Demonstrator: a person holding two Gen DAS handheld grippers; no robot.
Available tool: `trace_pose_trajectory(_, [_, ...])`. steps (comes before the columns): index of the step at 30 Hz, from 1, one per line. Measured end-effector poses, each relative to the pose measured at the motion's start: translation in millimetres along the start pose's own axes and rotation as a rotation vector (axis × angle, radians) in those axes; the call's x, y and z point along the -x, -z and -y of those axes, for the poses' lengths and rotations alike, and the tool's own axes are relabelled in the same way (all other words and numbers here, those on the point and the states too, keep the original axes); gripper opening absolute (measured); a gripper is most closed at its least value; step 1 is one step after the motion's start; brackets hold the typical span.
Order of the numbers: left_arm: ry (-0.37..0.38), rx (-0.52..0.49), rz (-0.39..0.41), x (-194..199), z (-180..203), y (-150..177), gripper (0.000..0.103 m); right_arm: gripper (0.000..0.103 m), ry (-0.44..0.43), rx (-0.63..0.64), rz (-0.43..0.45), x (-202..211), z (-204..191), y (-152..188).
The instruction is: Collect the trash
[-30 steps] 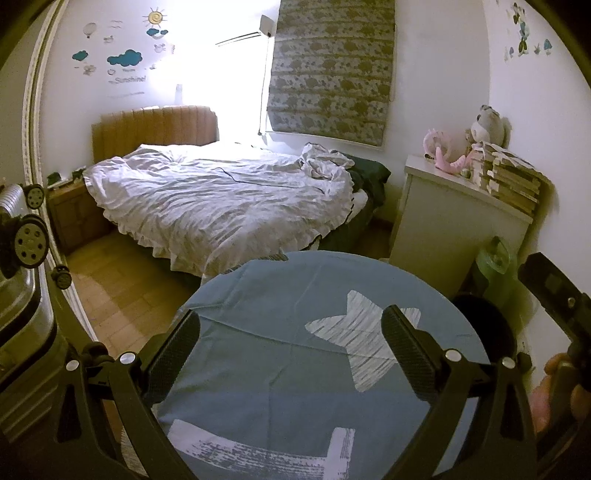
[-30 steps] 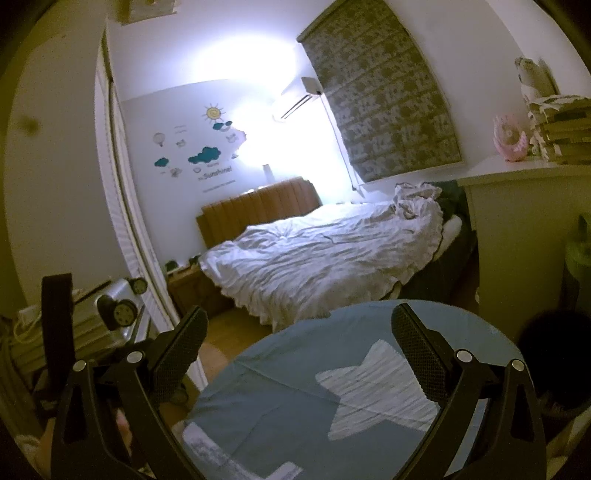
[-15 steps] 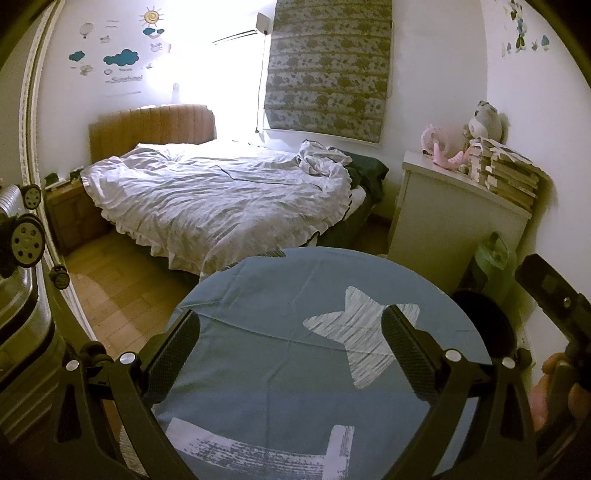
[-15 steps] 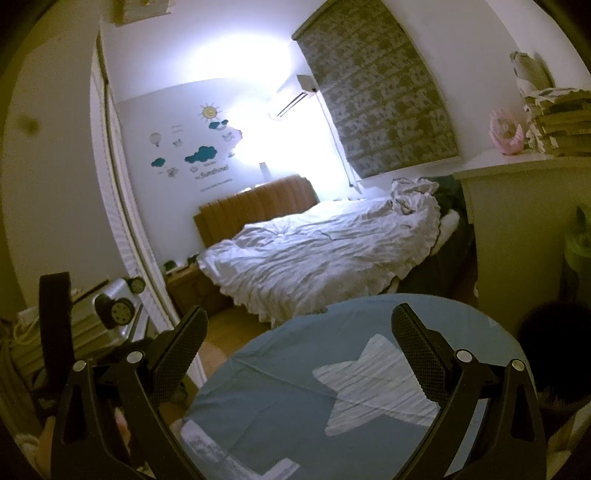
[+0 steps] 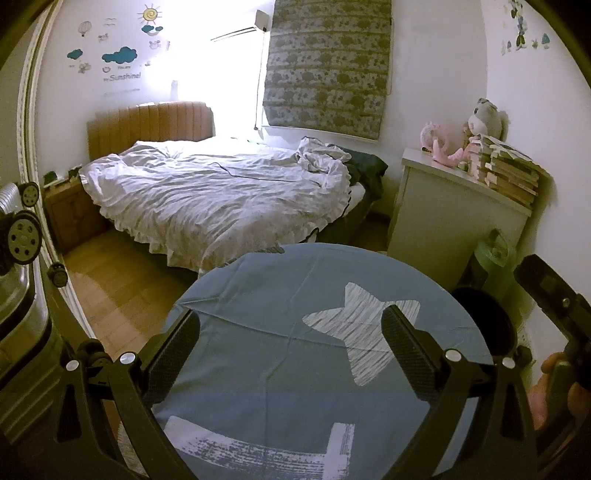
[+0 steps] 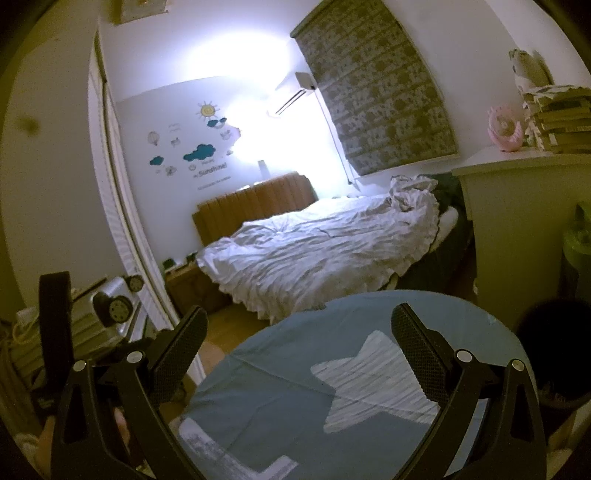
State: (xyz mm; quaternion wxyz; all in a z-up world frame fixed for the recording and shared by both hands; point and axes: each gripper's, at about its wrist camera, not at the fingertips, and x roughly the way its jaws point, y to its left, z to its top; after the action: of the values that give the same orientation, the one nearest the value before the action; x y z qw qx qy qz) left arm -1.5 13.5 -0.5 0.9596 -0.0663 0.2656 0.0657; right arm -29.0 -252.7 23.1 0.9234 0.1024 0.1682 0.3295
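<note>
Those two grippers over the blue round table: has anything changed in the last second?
Hardly. The left gripper and right gripper both stayed open and empty; each view drifted only slightly. The blue star-print tablecloth, bed and black bin stayed put. Nothing was picked up or released.

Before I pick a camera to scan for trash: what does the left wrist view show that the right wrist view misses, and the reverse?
Only the left wrist view shows the wall stickers above the dresser, the pink plush and the right gripper's body beside it.

Only the right wrist view shows the pink fan face-on and a cable coil at far left.

Both show the bed, round blue star-print table, dresser, book stack, black bin, suitcase wheels, and an open left gripper and right gripper. No trash is plain in either.
</note>
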Motion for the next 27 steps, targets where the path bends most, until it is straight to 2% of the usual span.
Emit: trace_pose_trajectory(27, [0.016,-0.015,-0.001,-0.5,-2.9,-4.0,0.098,0.098,0.002,-0.006,-0.008,-3.4,2.2,6.3])
